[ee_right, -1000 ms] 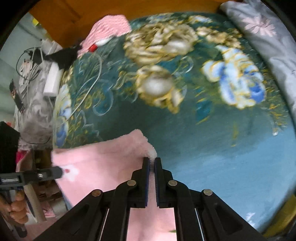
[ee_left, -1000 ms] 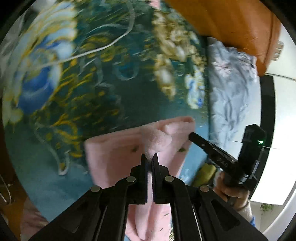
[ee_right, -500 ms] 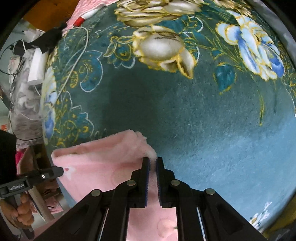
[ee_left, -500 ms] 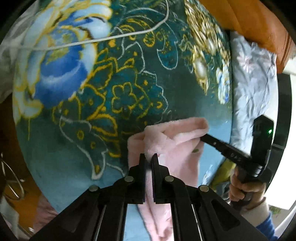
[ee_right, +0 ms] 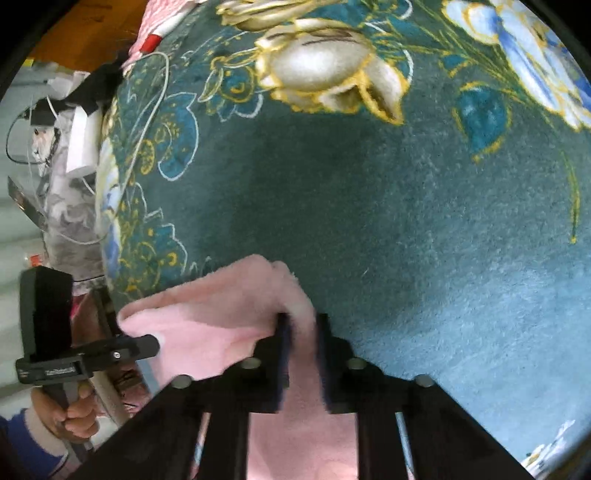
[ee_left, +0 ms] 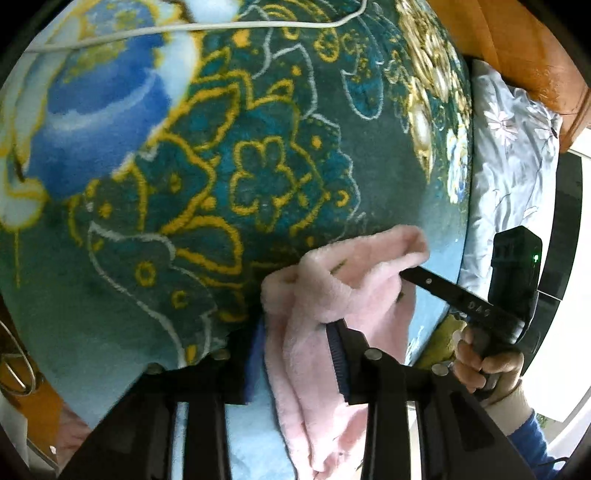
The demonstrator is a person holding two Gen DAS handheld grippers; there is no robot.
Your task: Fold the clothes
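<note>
A fluffy pink garment lies bunched on the teal flowered blanket near the bed's edge. My left gripper has its jaws standing wide apart, and a fold of the garment sits loosely between them. Seen from the right wrist, the pink garment reaches in from the left. My right gripper is shut on its corner, low over the blanket. The right gripper touches the garment's far side in the left wrist view. The left gripper shows at the garment's left edge.
A white cable crosses the blanket at the back. A grey flowered quilt and an orange headboard lie to the right. Cluttered cables and a white box sit beyond the bed's left edge, and a pink knit item lies further back.
Both grippers have sunk toward the blanket with the garment. The left jaws have spread wide apart. The right jaws have parted slightly, with cloth still between them.
</note>
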